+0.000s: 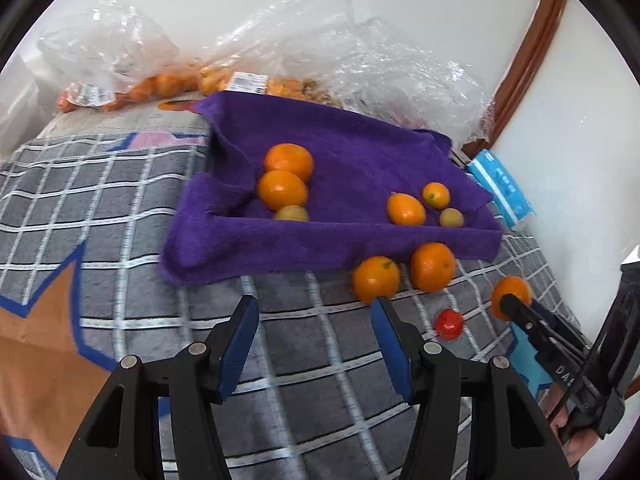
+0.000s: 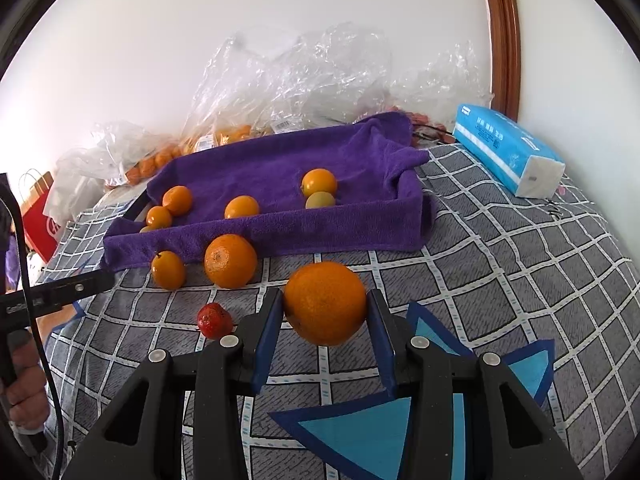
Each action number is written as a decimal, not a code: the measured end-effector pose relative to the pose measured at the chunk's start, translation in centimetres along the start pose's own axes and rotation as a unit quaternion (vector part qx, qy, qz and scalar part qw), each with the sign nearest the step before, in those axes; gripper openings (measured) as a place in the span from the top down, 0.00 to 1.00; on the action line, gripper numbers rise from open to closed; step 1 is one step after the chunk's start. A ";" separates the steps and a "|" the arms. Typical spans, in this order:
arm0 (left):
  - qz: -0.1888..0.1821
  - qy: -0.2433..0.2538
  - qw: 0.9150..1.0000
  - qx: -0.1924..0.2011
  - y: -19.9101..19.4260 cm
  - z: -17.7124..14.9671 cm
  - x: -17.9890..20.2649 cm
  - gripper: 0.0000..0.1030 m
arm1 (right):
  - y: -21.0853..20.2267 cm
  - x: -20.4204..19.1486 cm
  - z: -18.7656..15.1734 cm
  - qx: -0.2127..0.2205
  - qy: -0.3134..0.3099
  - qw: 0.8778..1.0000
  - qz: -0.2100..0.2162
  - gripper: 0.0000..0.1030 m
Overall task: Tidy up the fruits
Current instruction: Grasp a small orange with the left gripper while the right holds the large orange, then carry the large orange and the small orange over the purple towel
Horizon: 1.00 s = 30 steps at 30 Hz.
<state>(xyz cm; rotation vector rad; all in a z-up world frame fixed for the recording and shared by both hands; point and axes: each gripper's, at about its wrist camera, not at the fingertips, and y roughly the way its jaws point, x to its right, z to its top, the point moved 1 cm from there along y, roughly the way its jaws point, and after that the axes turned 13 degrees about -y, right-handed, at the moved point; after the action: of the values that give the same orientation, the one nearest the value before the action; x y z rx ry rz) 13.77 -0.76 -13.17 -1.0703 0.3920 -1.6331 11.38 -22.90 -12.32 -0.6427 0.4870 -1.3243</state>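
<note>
A tray lined with a purple towel (image 1: pixel 352 152) (image 2: pixel 280 168) holds several oranges and two small yellow-green fruits (image 1: pixel 291 213) (image 2: pixel 320 200). Two oranges (image 1: pixel 376 278) (image 1: pixel 432 266) lie on the checked cloth just in front of the tray; they also show in the right wrist view (image 2: pixel 168 269) (image 2: pixel 230 260). A small red fruit (image 1: pixel 449 323) (image 2: pixel 214 320) lies nearer. My right gripper (image 2: pixel 325 308) (image 1: pixel 508 302) is shut on a large orange (image 2: pixel 325 302) (image 1: pixel 516 290), held above the cloth. My left gripper (image 1: pixel 314 308) is open and empty, just short of the tray's front edge.
The bed is covered by a grey checked cloth (image 1: pixel 120 208) (image 2: pixel 520 260). Clear plastic bags (image 1: pixel 360 60) (image 2: pixel 304 72) with more oranges lie behind the tray by the wall. A blue tissue pack (image 2: pixel 508 148) (image 1: pixel 500 184) lies at the right. A red paper bag (image 2: pixel 38 216) stands far left.
</note>
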 end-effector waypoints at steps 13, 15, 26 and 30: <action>0.026 0.033 0.999 -0.021 4.5 -0.5 4.5 0.71 | -0.1 0.7 -0.2 0.010 0.022 0.999 0.036 0.59; 0.029 0.037 0.999 -0.016 4.5 -0.5 4.6 0.71 | -0.1 0.6 -0.2 0.009 0.021 0.999 0.036 0.59; 0.041 0.012 0.999 -0.007 1.2 -0.9 2.3 0.71 | -0.7 0.6 -0.3 0.023 0.018 0.999 0.037 0.59; 0.049 0.000 0.999 0.003 -0.5 -1.7 0.5 0.71 | -0.8 0.3 -0.2 0.024 0.010 0.999 0.035 0.59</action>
<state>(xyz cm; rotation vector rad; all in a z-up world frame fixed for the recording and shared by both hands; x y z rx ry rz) 12.06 -1.48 -13.48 -1.0310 0.4335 -1.5470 10.75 -23.28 -11.95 -0.5692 0.4883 -1.2722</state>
